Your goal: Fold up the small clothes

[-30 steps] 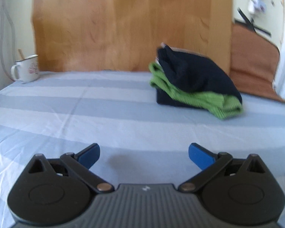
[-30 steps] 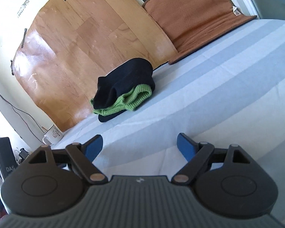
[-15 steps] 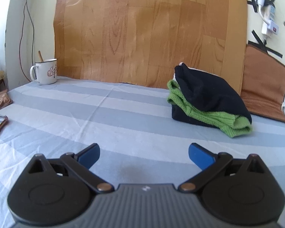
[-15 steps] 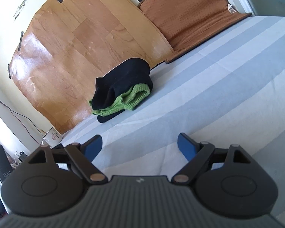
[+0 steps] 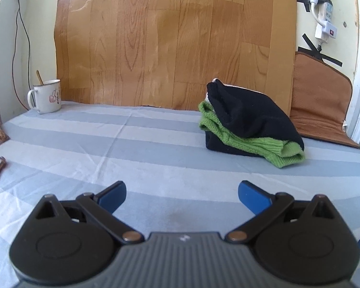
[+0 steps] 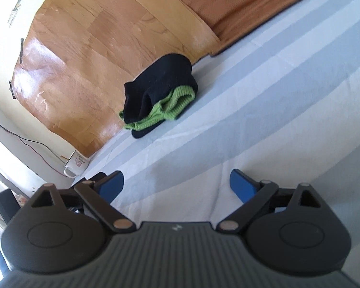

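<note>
green garment (image 5: 252, 142): ribbed knit | sheet (image 5: 156, 144): smooth striped cloth | wall panel (image 5: 175, 40): glossy wood-grain | mug (image 5: 48, 96): glossy enamel

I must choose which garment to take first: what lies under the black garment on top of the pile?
Under the black garment lies a green knit, then another dark piece. A white edge shows behind; what it is stays covered.

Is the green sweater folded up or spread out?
Folded: the green sweater lies doubled, sandwiched between black clothes in a stack.

A folded stack of black and green knitted clothes (image 5: 249, 124) lies far right on the grey-striped bedsheet (image 5: 132, 148); a white enamel mug (image 5: 46, 96) stands far left.
</note>
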### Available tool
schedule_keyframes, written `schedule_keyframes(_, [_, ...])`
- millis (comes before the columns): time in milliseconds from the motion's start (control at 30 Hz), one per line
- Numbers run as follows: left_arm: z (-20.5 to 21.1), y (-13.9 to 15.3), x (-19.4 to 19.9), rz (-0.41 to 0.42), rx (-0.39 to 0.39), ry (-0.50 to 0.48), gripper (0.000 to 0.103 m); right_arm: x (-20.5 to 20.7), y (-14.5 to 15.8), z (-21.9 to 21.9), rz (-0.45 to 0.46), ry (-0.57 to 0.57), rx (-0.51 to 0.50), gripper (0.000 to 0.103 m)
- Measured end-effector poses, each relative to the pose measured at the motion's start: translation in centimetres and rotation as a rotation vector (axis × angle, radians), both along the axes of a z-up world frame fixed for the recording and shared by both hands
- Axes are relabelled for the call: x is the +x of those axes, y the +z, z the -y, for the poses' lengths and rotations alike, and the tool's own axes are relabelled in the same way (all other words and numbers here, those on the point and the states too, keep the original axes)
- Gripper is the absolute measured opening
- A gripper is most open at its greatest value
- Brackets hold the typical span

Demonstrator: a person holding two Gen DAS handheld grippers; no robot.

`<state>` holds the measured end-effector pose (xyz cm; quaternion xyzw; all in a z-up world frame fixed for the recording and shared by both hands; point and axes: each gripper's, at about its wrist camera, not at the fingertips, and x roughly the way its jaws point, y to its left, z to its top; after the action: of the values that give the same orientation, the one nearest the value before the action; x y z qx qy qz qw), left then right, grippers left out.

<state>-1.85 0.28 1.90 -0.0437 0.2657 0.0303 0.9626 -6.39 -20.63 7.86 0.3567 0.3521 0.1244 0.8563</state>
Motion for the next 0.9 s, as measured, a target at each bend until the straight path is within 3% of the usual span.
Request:
schedule_keyframes(133, [0.2, 0.8, -0.7, 0.017, 0.047, 0.005, 0.103, 0.0, 0.3, -0.2, -0.030, 0.032, 0.067, 0.097])
schedule_keyframes(500, [1.4, 3.3, -2.7, 0.090, 0.120, -0.036, 0.103, 0.1, 0.2, -1.0, -0.035, 0.065, 0.054, 0.097])
schedule_keyframes(700, [2.1, 4.3, -3.7, 0.143, 0.166, -0.004, 0.103, 0.0, 0.3, -0.9, -0.037, 0.062, 0.057, 0.097])
schedule_keyframes(900, [2.1, 5.1, -4.4, 0.131, 0.139, -0.035, 0.103, -0.4, 1.0, -1.2, -0.019, 0.063, 0.050, 0.097])
